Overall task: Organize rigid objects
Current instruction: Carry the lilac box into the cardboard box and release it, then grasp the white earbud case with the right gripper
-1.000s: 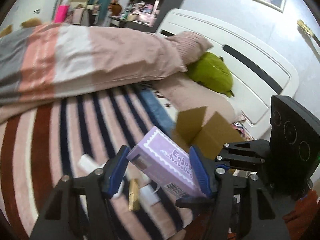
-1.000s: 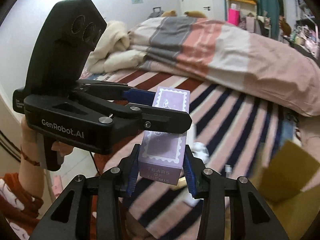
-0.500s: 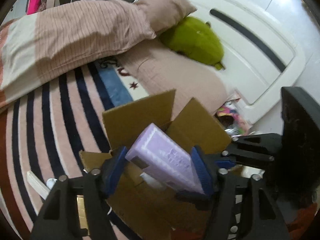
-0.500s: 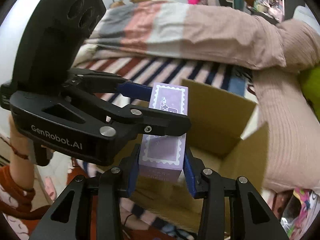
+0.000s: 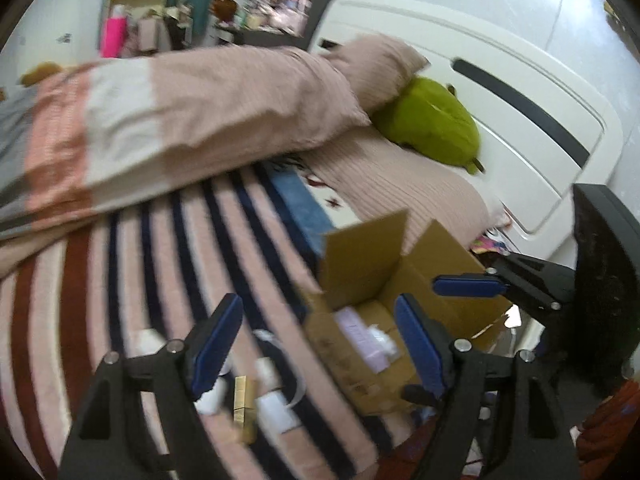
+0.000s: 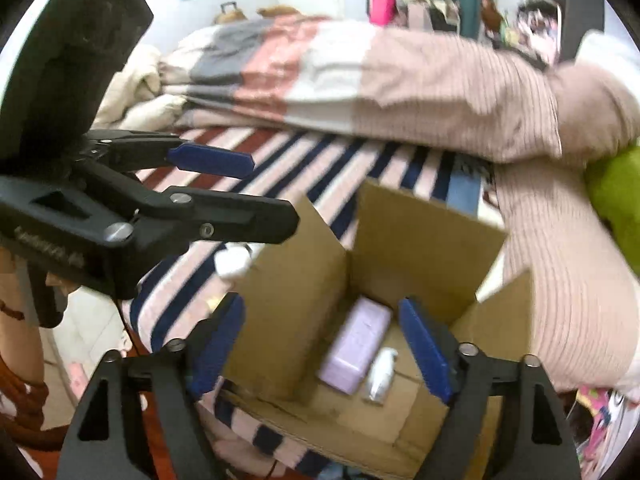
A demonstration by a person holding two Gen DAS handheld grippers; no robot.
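Observation:
An open cardboard box (image 6: 404, 240) stands on the striped bed; it also shows in the left wrist view (image 5: 364, 264). A purple carton (image 6: 354, 350) lies flat inside it beside a small white bottle (image 6: 382, 374); the carton shows in the left wrist view (image 5: 360, 334) too. My right gripper (image 6: 320, 344) is open and empty above the box. My left gripper (image 5: 316, 344) is open and empty beside the box's left edge. It appears in the right wrist view (image 6: 224, 184), and the right gripper appears in the left wrist view (image 5: 472, 286).
Several small white items (image 5: 276, 408) and a gold tube (image 5: 242, 400) lie on the striped sheet (image 5: 120, 280) left of the box. A folded duvet (image 5: 180, 120), pillows, a green plush (image 5: 436, 128) and the white headboard (image 5: 520, 100) lie beyond.
Both grippers held the purple carton and carried it over the box. Now both have opened and the carton lies inside the box.

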